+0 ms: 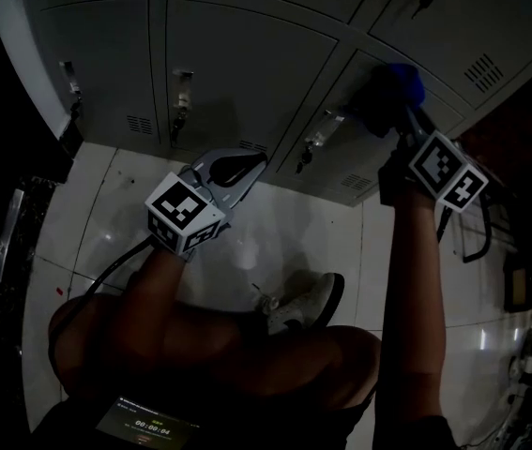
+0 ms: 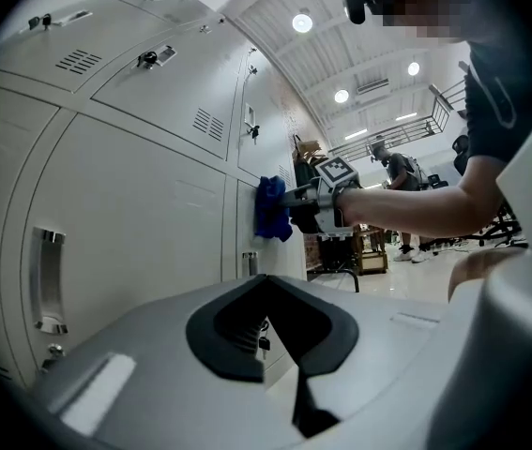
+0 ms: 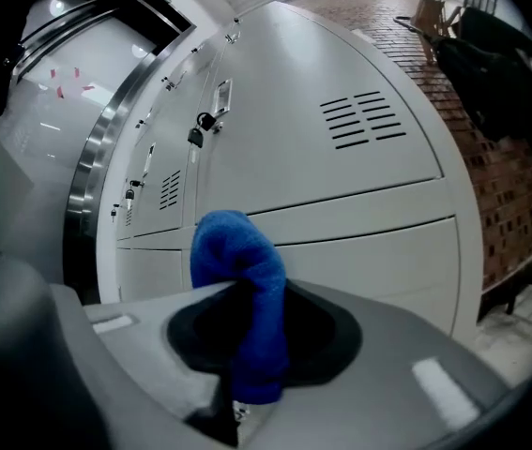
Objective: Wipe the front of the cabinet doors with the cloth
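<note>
Right gripper (image 3: 247,331): jaws clamped together on the blue cloth (image 3: 237,251), which bunches up above them and hangs down between them. In the left gripper view the cloth sits pressed against the front of a grey cabinet door (image 2: 134,204), beside the vent slots and above a latch. Left gripper (image 1: 251,162): jaws closed on each other with nothing held, hovering low over the white floor (image 1: 322,232), well apart from the cloth and pointing towards the lower doors.
</note>
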`<act>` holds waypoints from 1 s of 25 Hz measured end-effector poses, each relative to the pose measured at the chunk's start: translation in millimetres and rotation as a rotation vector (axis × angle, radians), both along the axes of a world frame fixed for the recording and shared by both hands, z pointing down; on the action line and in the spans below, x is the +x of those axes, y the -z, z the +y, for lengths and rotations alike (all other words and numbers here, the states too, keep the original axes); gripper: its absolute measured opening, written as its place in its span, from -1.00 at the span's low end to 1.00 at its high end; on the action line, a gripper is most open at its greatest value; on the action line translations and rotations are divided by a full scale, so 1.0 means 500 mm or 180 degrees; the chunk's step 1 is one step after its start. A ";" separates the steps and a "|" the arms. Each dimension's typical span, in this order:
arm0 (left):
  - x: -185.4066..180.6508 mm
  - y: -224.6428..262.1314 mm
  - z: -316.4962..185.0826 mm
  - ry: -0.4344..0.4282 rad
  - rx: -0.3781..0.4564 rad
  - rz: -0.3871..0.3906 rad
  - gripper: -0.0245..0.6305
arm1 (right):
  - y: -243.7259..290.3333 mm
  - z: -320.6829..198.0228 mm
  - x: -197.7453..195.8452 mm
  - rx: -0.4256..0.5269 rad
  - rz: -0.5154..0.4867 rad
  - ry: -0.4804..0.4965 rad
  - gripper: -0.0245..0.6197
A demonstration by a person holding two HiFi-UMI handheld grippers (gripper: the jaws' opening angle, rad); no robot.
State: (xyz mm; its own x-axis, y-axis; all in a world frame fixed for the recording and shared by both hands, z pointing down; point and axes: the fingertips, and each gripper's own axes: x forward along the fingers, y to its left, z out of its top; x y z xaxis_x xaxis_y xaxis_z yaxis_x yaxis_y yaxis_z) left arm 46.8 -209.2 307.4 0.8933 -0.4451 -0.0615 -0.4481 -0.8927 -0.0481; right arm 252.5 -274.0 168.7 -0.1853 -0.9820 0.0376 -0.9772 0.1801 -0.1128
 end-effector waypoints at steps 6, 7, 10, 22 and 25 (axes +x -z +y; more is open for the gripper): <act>0.013 -0.014 0.005 -0.0051 0.0000 -0.0082 -0.91 | 0.003 0.027 0.098 -0.0010 0.0062 -0.0232 -0.68; 0.014 -0.016 0.005 -0.0050 -0.0004 -0.0085 -0.91 | 0.003 0.030 0.115 -0.0014 0.0066 -0.0270 -0.68; 0.018 -0.019 0.005 -0.0050 -0.0008 -0.0100 -0.91 | 0.002 0.045 0.168 -0.0014 0.0033 -0.0409 -0.68; 0.024 -0.034 0.003 -0.0050 -0.0047 -0.0157 -0.91 | -0.008 0.091 0.334 -0.0019 0.0003 -0.0961 -0.68; 0.025 -0.038 0.001 -0.0055 -0.0044 -0.0176 -0.91 | -0.012 0.094 0.348 -0.0032 0.0004 -0.0993 -0.68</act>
